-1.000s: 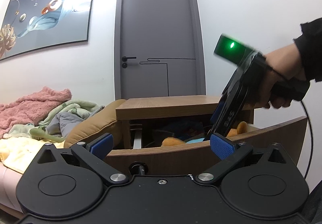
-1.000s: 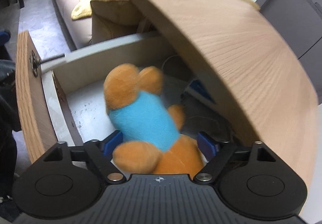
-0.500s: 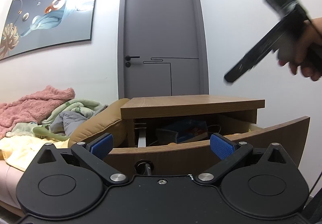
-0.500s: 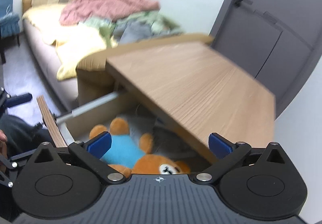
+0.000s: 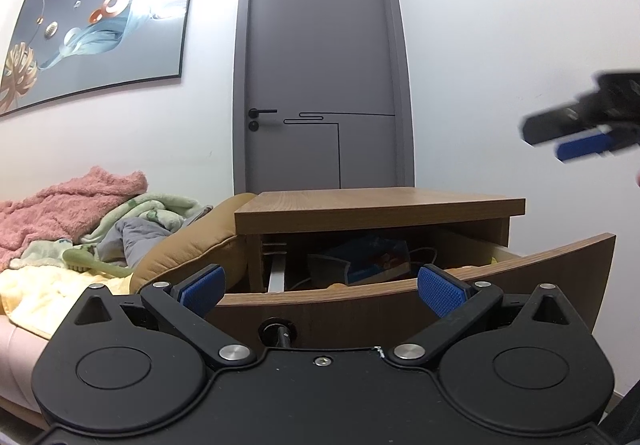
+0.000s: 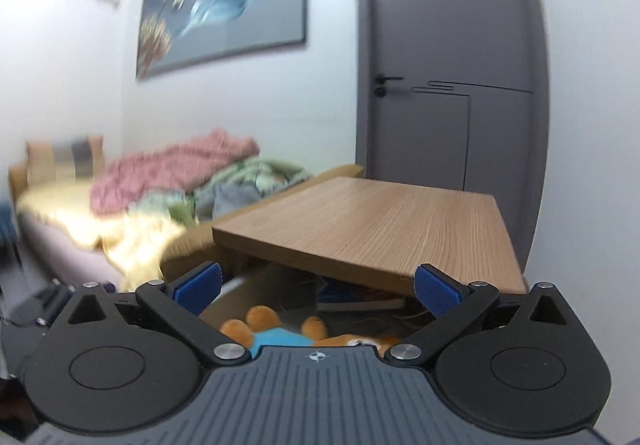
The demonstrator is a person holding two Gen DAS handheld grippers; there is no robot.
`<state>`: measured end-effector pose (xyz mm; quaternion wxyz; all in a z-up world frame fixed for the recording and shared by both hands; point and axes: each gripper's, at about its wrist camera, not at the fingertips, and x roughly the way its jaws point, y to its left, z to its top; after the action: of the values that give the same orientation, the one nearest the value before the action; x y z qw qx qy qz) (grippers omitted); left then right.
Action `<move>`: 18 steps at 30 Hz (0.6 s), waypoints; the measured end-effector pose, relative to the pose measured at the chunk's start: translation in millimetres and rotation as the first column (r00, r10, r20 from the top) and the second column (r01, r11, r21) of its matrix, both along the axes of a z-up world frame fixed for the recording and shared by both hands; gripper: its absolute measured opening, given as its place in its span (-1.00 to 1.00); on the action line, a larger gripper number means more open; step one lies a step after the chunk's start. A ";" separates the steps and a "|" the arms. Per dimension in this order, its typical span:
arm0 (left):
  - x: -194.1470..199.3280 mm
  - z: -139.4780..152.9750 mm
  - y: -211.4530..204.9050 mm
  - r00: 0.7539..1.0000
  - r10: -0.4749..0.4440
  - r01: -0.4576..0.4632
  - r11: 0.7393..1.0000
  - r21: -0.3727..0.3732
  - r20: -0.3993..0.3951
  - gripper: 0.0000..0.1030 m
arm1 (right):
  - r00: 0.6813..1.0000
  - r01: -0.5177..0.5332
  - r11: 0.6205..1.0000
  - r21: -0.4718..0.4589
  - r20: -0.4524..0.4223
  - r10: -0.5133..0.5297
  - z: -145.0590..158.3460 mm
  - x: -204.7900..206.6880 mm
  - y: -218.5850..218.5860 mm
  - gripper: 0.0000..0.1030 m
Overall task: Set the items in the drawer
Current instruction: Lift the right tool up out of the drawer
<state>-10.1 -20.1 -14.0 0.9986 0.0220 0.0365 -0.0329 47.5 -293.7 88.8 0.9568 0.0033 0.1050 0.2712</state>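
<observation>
Jaws wide apart, empty, both grippers.

your orange teddy in a blue shirt lies inside the open wooden drawer, under the tabletop.

We see right gripper blurred, cut by frame edge. Stuffed toy half hidden behind gripper body. Drawer contents mostly hidden behind front panel. Bed blurred.

Black left tool has blue ribbed pads, silver screws.
</observation>
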 end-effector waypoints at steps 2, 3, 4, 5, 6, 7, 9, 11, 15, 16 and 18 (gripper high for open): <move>1.9 -0.1 0.0 1.000 -0.001 0.001 1.000 -0.007 -0.008 0.98 | 1.000 0.022 0.999 0.040 0.014 -0.023 -13.7 -6.5 -5.7 1.00; 2.7 -0.1 -0.1 1.000 -0.002 0.002 1.000 -0.011 -0.011 0.98 | 0.999 0.032 0.998 0.051 0.022 -0.033 -19.0 -10.3 -8.6 1.00; 3.5 -0.1 -0.6 1.000 -0.002 0.002 1.000 -0.012 -0.013 0.98 | 0.998 0.042 0.997 0.063 0.036 -0.045 -24.8 -14.1 -10.5 1.00; 4.3 -0.2 -1.2 1.000 -0.002 0.002 1.000 -0.012 -0.015 0.98 | 0.997 0.051 0.995 0.083 0.047 -0.055 -30.5 -16.7 -12.4 1.00; 4.8 -0.3 -2.0 1.000 -0.002 0.001 1.000 -0.011 -0.014 0.98 | 0.997 0.054 0.993 0.105 0.054 -0.060 -35.4 -18.5 -15.2 1.00; 5.2 -0.5 -3.0 1.000 -0.001 0.001 1.000 -0.010 -0.012 0.98 | 0.996 0.060 0.989 0.132 0.064 -0.069 -41.0 -19.8 -17.7 1.00; 6.0 -1.2 -5.1 1.000 -0.003 0.003 1.000 -0.005 -0.009 0.98 | 0.992 0.069 0.980 0.189 0.088 -0.086 -53.2 -21.5 -21.6 1.00; 7.3 -2.4 -6.9 1.000 -0.002 0.002 1.000 -0.001 -0.013 0.98 | 0.987 0.077 0.972 0.220 0.124 -0.106 -66.4 -25.5 -24.9 1.00; 10.2 -4.4 -9.3 1.000 0.000 0.001 1.000 0.004 -0.022 0.98 | 0.982 0.110 0.959 0.263 0.121 -0.146 -85.3 -14.7 -25.5 1.00; 10.6 -4.6 -9.8 1.000 0.000 0.000 1.000 0.004 -0.022 0.98 | 0.982 0.116 0.956 0.271 0.114 -0.151 -87.6 -11.9 -26.7 1.00; 11.3 -4.8 -10.5 1.000 -0.003 0.003 1.000 0.000 -0.020 0.98 | 0.980 0.129 0.949 0.289 0.106 -0.166 -90.5 -9.1 -29.0 1.00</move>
<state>1.2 -30.6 -18.7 0.9981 0.0219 0.0462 -0.0345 38.4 -322.7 -1.7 0.9690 0.1290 0.0030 0.2106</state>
